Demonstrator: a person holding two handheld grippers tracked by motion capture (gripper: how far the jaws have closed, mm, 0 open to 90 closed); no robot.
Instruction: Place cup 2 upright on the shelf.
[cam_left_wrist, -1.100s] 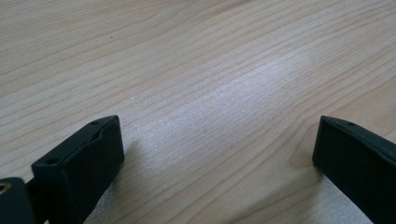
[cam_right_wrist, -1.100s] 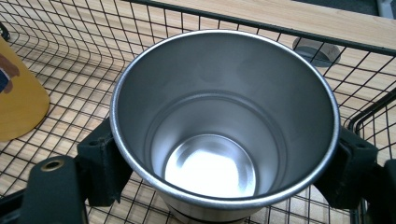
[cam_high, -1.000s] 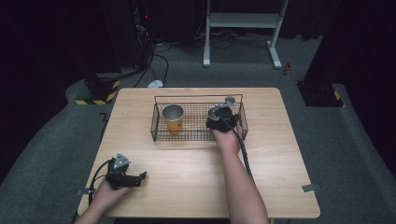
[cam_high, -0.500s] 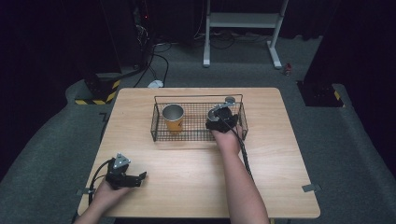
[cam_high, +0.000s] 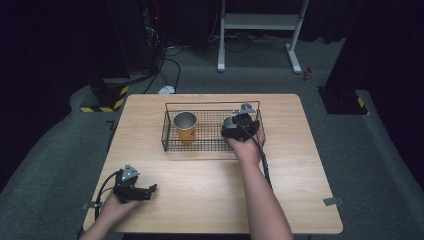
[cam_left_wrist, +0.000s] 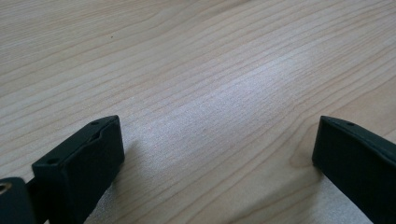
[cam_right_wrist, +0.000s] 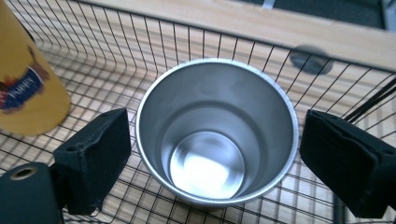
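A black wire basket (cam_high: 212, 146) stands at the middle back of the wooden table (cam_high: 300, 165). Inside it a yellow cup (cam_high: 185, 126) stands upright at the left, also seen in the right gripper view as the yellow cup (cam_right_wrist: 25, 79). My right gripper (cam_high: 239, 125) reaches into the basket's right part. Its view looks down into an upright steel cup (cam_right_wrist: 217, 130). The right gripper (cam_right_wrist: 215, 135) is open, its jaws on either side of the rim with thin gaps. At the table's front left my left gripper (cam_high: 135, 190) rests low, and the left gripper (cam_left_wrist: 215, 154) is open over bare wood.
A grey round disc (cam_right_wrist: 311, 59) is set in the tabletop just behind the basket. Beyond the table, on the dark carpet, stand a white frame (cam_high: 260, 22) and a black-and-yellow striped block (cam_high: 102, 102). Cables trail from both grippers.
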